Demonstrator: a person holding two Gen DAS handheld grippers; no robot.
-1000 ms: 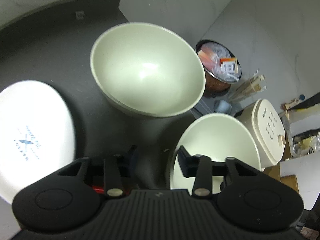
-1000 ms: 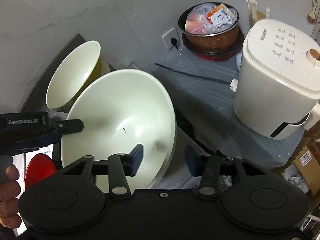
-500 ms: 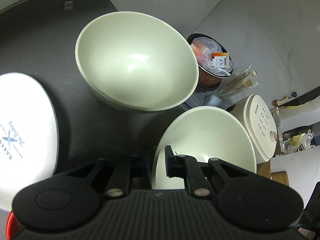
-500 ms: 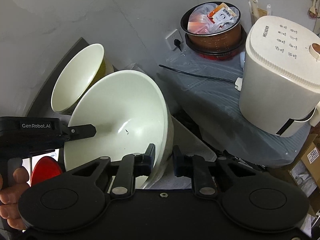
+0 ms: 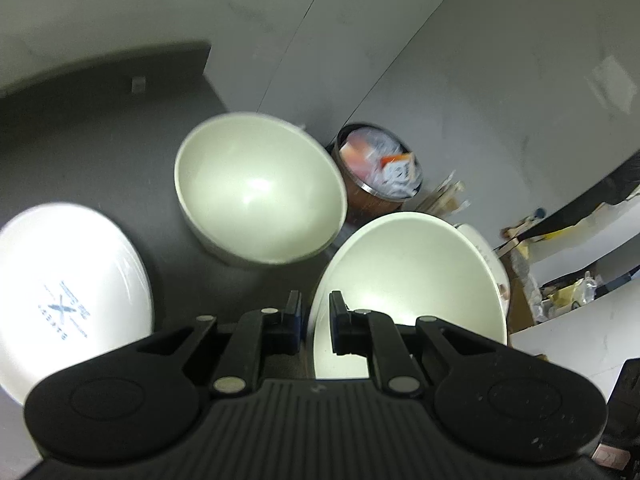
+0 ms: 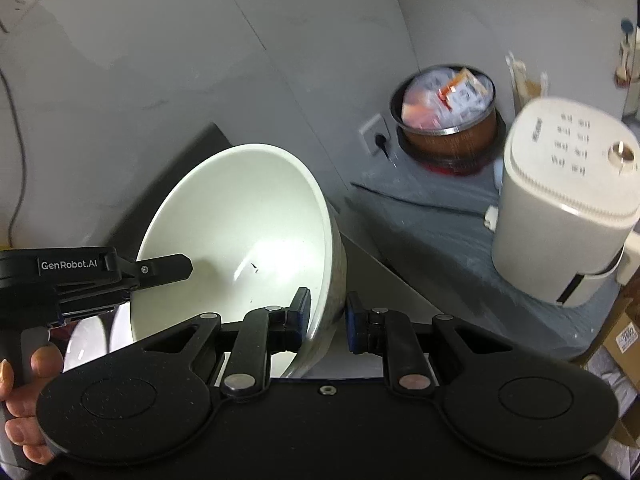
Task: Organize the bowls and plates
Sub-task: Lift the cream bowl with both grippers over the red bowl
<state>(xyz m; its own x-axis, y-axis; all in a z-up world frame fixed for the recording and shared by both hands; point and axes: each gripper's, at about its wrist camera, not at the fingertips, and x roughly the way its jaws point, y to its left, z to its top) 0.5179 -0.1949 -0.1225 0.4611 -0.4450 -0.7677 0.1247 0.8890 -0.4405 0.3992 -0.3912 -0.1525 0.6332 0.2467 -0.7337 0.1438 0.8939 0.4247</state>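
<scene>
I hold a large cream bowl point(image 5: 408, 276) between both grippers, tilted and lifted off the dark table point(image 5: 80, 128). My left gripper point(image 5: 316, 320) is shut on its left rim. My right gripper point(image 6: 328, 316) is shut on the right rim of the same bowl point(image 6: 240, 240). In the right wrist view one of the left gripper's fingers point(image 6: 160, 270) reaches over the bowl's far edge, with a person's hand point(image 6: 24, 400) on the grip. A second cream bowl point(image 5: 256, 188) stands on the table behind. A white printed plate point(image 5: 68, 288) lies to the left.
Right of the table, on a lower grey-covered surface point(image 6: 440, 232), stand a brown pot full of packets point(image 6: 444, 108) and a white cooker point(image 6: 568, 200). A wall socket point(image 6: 376, 134) is behind them. Grey walls close off the back. A cardboard box point(image 6: 624, 340) sits at far right.
Both grippers closed on the near bowl's rim, one on each side, and raised it. The second bowl and plate now look farther below; the second bowl left the right wrist view.
</scene>
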